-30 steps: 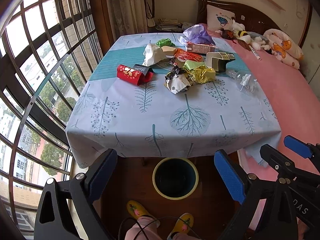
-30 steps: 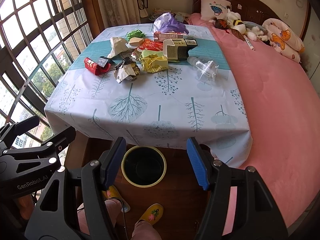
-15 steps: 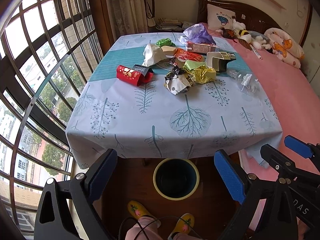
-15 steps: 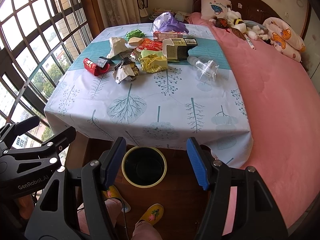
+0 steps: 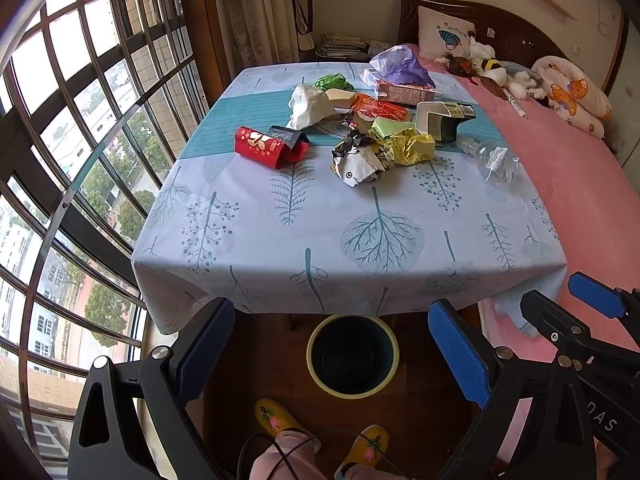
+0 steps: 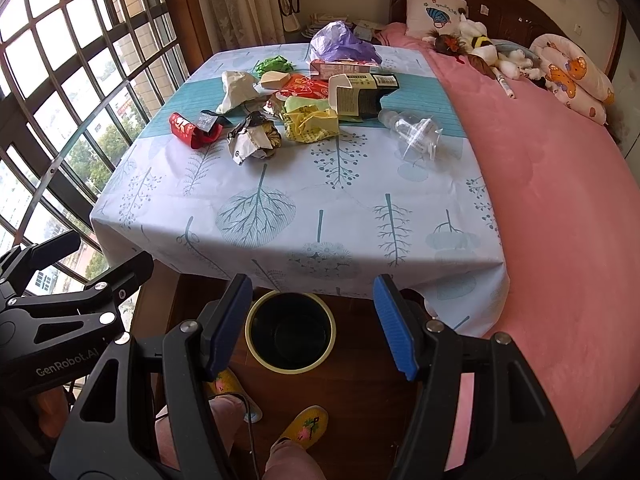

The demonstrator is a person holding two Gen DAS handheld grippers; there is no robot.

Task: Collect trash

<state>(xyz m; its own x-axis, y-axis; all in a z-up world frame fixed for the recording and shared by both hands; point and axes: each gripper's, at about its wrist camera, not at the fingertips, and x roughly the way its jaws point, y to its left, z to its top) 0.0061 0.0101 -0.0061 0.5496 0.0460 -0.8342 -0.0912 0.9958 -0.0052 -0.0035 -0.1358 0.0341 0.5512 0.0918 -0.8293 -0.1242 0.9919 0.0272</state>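
Trash lies in a heap on the far half of the table (image 5: 280, 240): a red wrapper (image 5: 266, 148) (image 6: 188, 128), crumpled foil paper (image 5: 356, 160) (image 6: 252, 140), a yellow bag (image 5: 412, 146) (image 6: 310, 122), an open carton (image 5: 440, 120) (image 6: 356, 94), a clear plastic bottle (image 5: 492, 158) (image 6: 416, 136) and a purple bag (image 5: 400, 66) (image 6: 340, 44). A dark bin (image 5: 353, 354) (image 6: 291, 330) stands on the floor under the near table edge. My left gripper (image 5: 332, 352) and right gripper (image 6: 312, 324) hang open above the bin, holding nothing.
A pink bed (image 6: 560, 200) with pillows and soft toys borders the table on the right. A barred window (image 5: 80, 120) runs along the left. The person's yellow slippers (image 5: 280, 420) stand on the wooden floor before the bin.
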